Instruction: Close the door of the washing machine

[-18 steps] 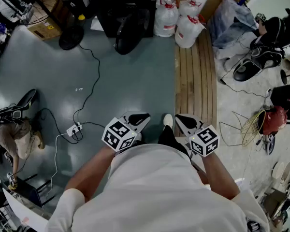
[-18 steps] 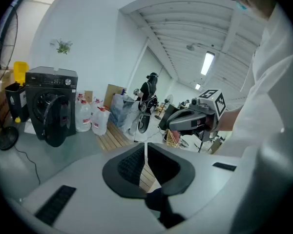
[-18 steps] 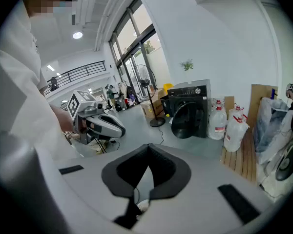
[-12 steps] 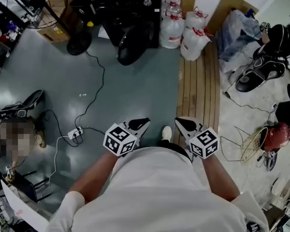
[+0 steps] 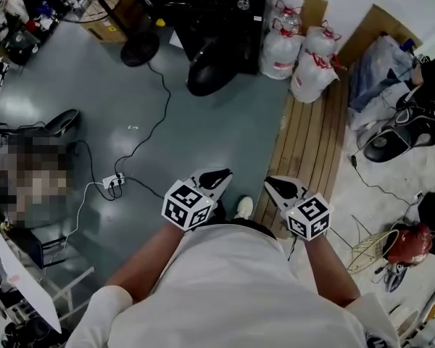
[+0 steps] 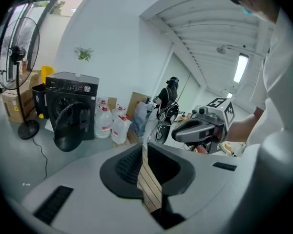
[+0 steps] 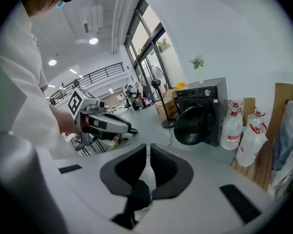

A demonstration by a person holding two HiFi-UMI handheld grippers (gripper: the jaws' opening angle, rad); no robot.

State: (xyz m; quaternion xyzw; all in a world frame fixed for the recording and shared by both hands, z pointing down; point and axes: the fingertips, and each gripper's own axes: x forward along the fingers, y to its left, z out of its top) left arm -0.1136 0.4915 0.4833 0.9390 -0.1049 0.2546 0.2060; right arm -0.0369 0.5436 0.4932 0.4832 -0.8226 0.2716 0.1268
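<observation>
Both empty: left gripper jaws nearly together, right gripper jaws together; washing machine door open.

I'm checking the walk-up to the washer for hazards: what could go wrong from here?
The black cable and power strip lie on the floor left of the path to the washing machine; a foot could catch them. The door stands wide open, so a hard shove might slam it or make it rebound.

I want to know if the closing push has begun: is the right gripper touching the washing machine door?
Apart. In the head view the right gripper is held near the person's body, with open grey floor between it and the washing machine door.
</observation>
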